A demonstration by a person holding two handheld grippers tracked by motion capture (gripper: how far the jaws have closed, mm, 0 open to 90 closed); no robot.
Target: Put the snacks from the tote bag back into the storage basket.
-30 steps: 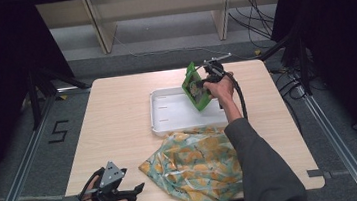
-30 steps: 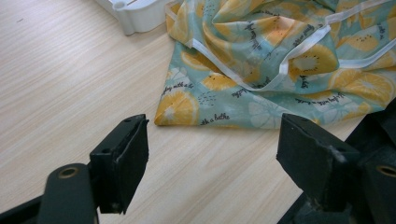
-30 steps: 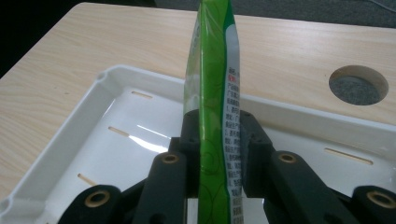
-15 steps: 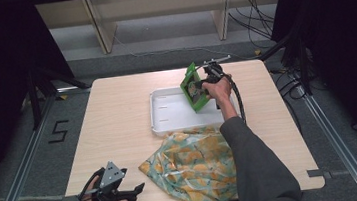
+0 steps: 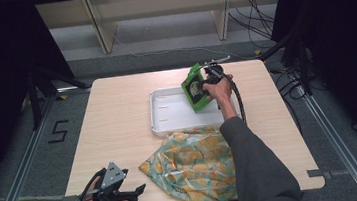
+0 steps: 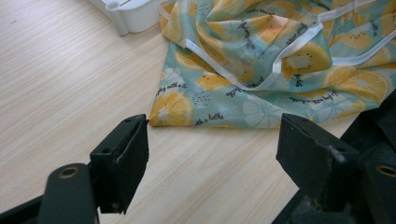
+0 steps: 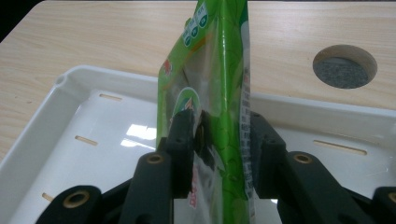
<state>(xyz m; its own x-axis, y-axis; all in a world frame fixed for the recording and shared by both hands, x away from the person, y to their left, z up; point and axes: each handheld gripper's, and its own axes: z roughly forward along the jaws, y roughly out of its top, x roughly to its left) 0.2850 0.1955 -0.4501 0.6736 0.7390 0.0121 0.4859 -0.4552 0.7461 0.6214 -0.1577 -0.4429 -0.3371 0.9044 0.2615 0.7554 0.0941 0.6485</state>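
The right hand-held gripper (image 7: 219,140) has just been opening its jaws around the green packet (image 7: 219,93), upright over the white tray (image 5: 169,124) and not yet lying flat. The left hand-held gripper (image 6: 210,158) hangs released beside the fruit-print bag (image 6: 261,70).

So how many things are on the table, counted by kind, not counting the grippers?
Trays: 1, the white tray
Packets: 1, the green packet, standing on edge in the tray between the jaws of the right gripper
Cloths: 1, the lemon-print cloth
Total: 3
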